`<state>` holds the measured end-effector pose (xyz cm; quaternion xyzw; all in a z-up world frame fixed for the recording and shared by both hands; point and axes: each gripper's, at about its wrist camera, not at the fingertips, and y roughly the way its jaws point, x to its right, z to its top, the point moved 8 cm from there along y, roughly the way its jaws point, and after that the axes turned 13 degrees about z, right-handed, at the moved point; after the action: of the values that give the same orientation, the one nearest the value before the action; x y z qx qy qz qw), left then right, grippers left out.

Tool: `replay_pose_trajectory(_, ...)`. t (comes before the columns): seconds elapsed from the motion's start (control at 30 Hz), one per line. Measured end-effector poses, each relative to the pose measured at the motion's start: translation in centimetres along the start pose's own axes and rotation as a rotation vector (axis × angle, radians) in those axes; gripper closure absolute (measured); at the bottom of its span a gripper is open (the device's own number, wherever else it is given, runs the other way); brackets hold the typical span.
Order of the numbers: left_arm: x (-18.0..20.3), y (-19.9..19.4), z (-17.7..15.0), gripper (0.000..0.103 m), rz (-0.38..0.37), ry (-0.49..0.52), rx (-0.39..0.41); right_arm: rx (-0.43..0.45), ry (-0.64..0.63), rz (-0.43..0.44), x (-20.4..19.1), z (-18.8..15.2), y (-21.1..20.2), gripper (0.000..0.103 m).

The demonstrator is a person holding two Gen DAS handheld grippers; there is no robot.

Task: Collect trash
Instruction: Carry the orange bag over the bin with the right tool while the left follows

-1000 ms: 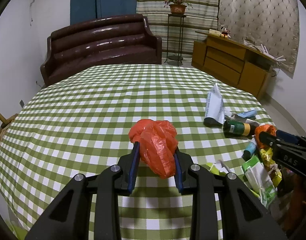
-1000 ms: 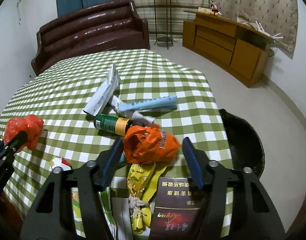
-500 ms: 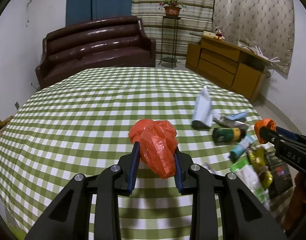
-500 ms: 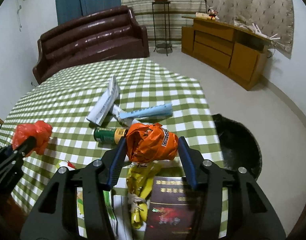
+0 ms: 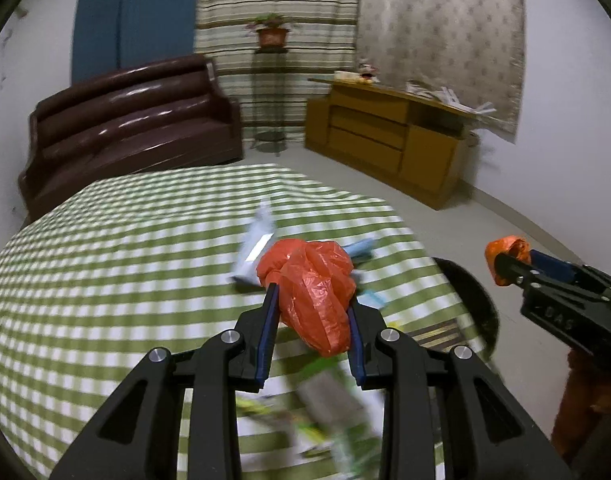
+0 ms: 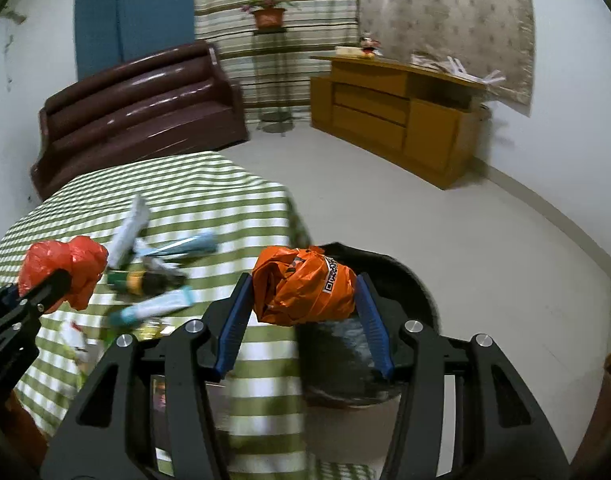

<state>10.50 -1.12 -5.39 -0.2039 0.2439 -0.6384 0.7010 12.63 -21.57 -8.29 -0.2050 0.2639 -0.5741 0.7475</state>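
My left gripper point(image 5: 311, 304) is shut on a crumpled red plastic bag point(image 5: 313, 292), held above the green checked table point(image 5: 105, 264). It also shows at the left of the right wrist view point(image 6: 61, 268). My right gripper point(image 6: 303, 292) is shut on a crumpled orange wrapper point(image 6: 301, 288), held in the air over the black trash bin point(image 6: 385, 320) on the floor beside the table. In the left wrist view the right gripper point(image 5: 505, 258) is at the right, past the table's edge.
Several pieces of trash lie near the table's right edge: a white pouch point(image 6: 127, 232), a blue tube point(image 6: 181, 246), a green can point(image 6: 139, 282), yellow packets. A brown sofa point(image 5: 125, 120) stands behind the table and a wooden sideboard point(image 5: 393, 140) by the wall.
Both grippers have swung right with their loads. The right gripper has lifted the orange wrapper off the table and carried it past the edge, over the bin.
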Motion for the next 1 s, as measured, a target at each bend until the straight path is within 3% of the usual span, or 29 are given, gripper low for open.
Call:
replay_pose_trajectory(0.5,10.6,1.1,1.8,0.072,-0.094,0.124,0.041,0.008,0.068,-0.034,6.3,-0.2,0.9,0.052)
replay_pose_trajectory(1.0,14.3,3.3,1.7,0.072,-0.095,0.164,0.013,0.007,0.098,-0.029,8.6,-0.5,2.1,0.052)
